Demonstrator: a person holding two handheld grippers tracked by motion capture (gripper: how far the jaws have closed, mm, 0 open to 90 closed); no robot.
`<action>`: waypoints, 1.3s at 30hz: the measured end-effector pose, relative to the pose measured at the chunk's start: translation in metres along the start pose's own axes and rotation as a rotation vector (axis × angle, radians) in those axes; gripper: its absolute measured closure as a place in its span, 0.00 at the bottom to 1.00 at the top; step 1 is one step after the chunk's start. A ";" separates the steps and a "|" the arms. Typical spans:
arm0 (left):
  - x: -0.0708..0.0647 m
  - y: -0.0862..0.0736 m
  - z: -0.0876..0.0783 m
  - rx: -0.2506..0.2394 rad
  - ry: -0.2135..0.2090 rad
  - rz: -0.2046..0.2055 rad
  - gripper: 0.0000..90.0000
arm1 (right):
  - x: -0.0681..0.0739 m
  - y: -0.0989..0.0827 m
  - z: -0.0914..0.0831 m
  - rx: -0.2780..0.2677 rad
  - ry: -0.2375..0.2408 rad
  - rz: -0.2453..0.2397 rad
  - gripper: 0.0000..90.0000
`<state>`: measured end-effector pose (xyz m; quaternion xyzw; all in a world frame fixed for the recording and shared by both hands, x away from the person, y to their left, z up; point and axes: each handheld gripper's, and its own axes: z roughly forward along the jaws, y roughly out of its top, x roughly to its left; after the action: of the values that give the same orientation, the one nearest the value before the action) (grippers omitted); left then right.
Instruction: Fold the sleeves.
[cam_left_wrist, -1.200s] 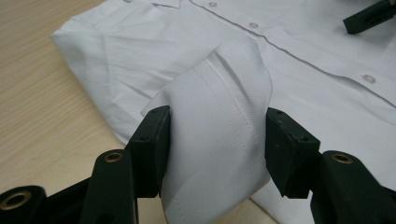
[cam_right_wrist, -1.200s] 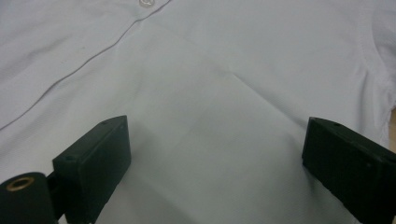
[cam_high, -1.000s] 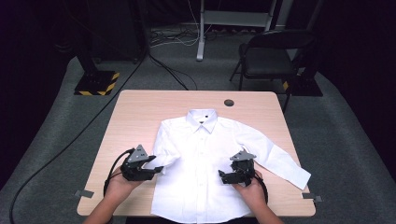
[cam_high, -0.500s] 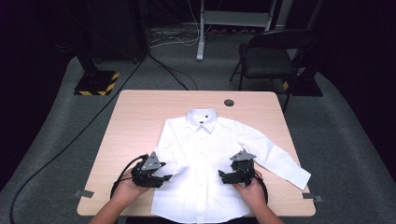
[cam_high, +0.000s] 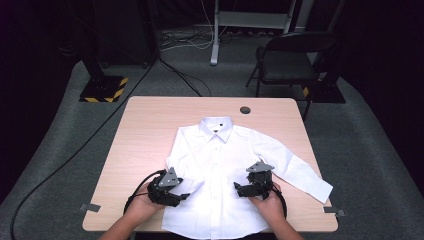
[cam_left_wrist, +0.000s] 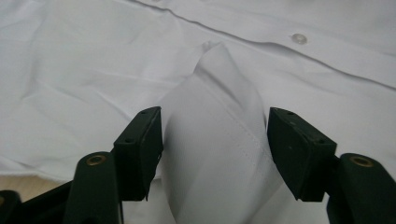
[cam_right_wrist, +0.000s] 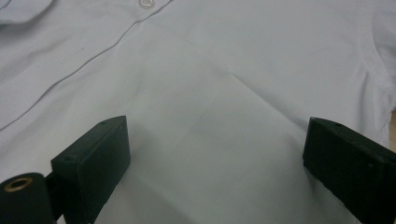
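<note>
The white shirt (cam_high: 225, 175) lies flat and buttoned on the wooden counter (cam_high: 145, 130), collar away from the person. The left gripper (cam_high: 181, 196) has just been opening — the folded-in sleeve cuff (cam_left_wrist: 219, 140) stands between its jaws, one pad touching, the other clear. The right gripper (cam_high: 239, 189) hovers wide open over the front panel, holding nothing. To do this well, I judge: let the cuff settle flat before withdrawing. The cotton is thin, creased, stitched — easily dragged.
</note>
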<state>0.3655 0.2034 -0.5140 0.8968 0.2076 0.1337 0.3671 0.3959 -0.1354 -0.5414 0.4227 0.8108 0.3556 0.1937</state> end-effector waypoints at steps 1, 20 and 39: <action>-0.001 0.001 0.000 -0.007 -0.008 -0.001 0.40 | 0.000 0.000 0.000 0.000 0.000 0.000 0.07; 0.019 -0.009 -0.008 -0.066 -0.010 -0.169 0.23 | 0.000 0.000 0.000 0.001 0.001 0.000 0.07; 0.001 0.002 0.003 -0.030 -0.190 -0.146 0.23 | 0.000 0.001 0.001 0.001 0.001 -0.001 0.07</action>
<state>0.3678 0.2012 -0.5148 0.8824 0.2346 0.0242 0.4072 0.3968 -0.1351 -0.5414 0.4224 0.8112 0.3552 0.1933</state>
